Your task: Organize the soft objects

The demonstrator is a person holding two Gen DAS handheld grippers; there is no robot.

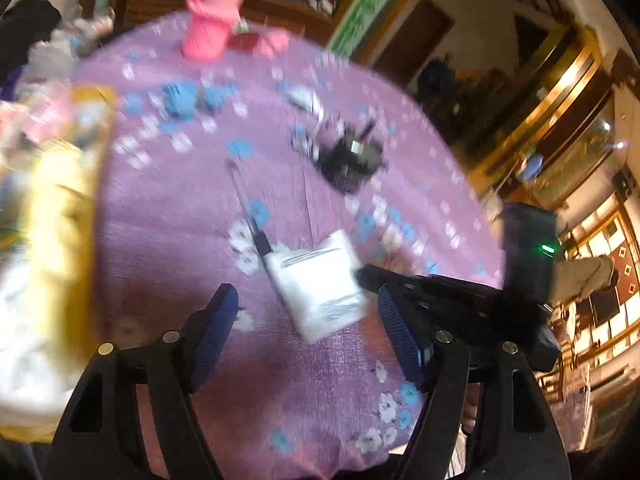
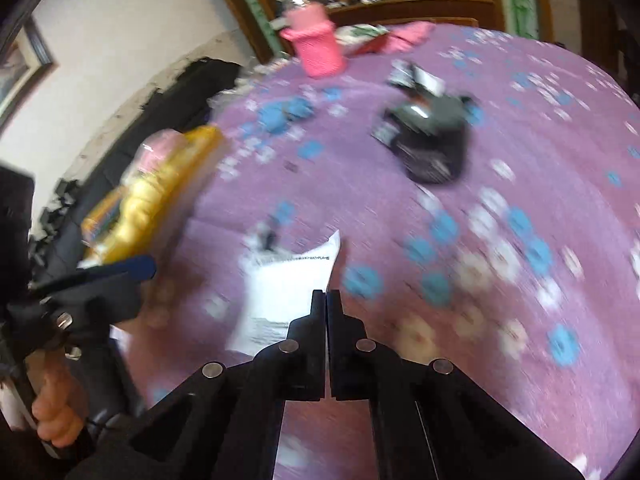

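While both views blur with motion, seen on a purple flowered bedspread (image 1: 172,216): a flat white packet (image 1: 320,288), printed with small dark text, lying between the wide-open left tongs (image 1: 308,320), whose two blue-padded fingers (image 1: 212,332) stand well apart and hold nothing. Packet nearer the finger at 3 o'clock, just beside its tip; clear gap to the finger at 9 o'clock. Touching the packet's edge at 3 o'clock, or very nearly so, the black right tongs (image 1: 362,274), reaching in from 4 o'clock.

From the right wrist view: right tongs (image 2: 326,294) drawn fully together, fingertips at the white packet (image 2: 280,292), which spreads toward 10 o'clock from them; cannot tell through the blur whether a corner is pinched between them. Left tongs (image 2: 132,266) at 9 o'clock, gripped by a bare hand (image 2: 56,412) low at 8 o'clock.

Farther off on the bedspread: a black device (image 1: 352,160) with a silver part at 12 to 1 o'clock of the packet, well apart; a yellow bag (image 1: 56,240) at 9 o'clock along the bed's edge; a pink knitted item (image 1: 210,24) at the far side, 11 o'clock. A thin dark cable (image 1: 248,208) running up to the packet's corner at 11 o'clock.
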